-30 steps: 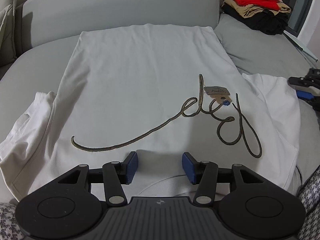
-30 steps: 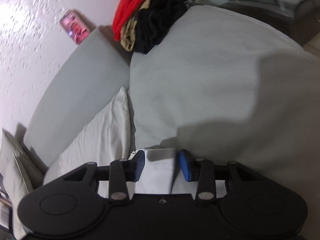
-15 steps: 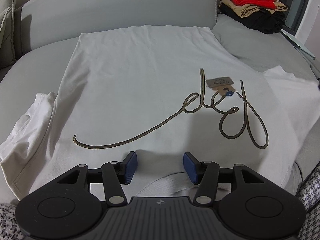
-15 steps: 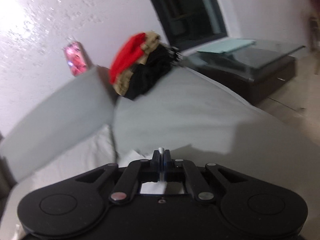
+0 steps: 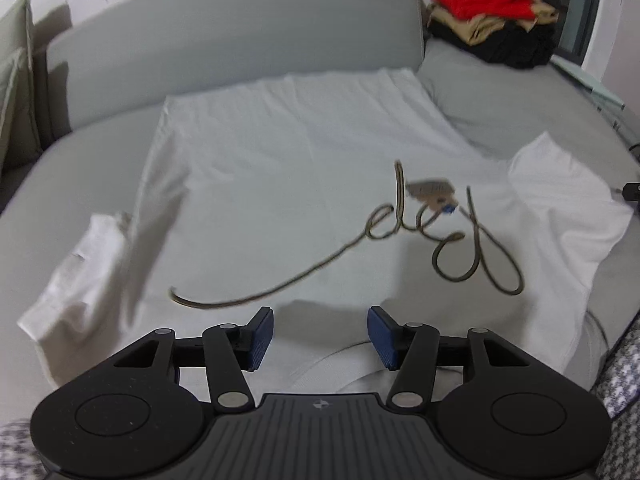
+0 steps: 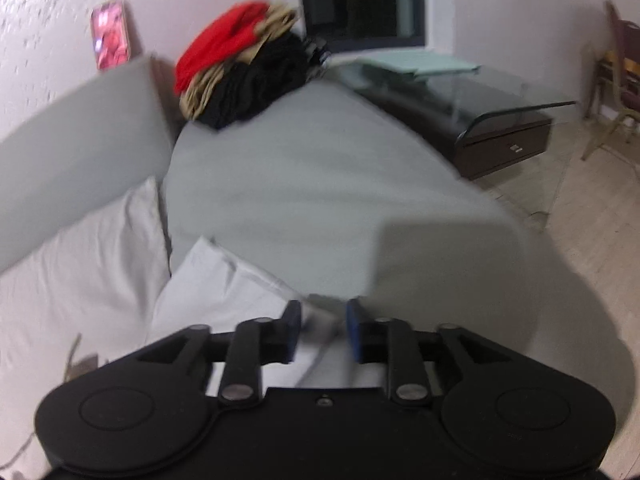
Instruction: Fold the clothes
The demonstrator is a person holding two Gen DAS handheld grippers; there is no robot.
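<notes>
At the near edge, left gripper [image 5: 320, 330]: blue pads spread apart above the shirt's collar, gripping nothing.
Right gripper [image 6: 320, 330]: jaws opening, white sleeve cloth lying between the pads.
White T-shirt with olive script lettering [image 5: 288, 184]: spread flat across the middle of the grey fabric sofa [image 5: 500, 120], hem toward the backrest.
Far right corner: stack of folded red, tan and black clothes [image 5: 496, 20].

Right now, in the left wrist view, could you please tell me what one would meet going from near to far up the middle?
Left gripper → white T-shirt with its looping script → grey sofa backrest.
</notes>
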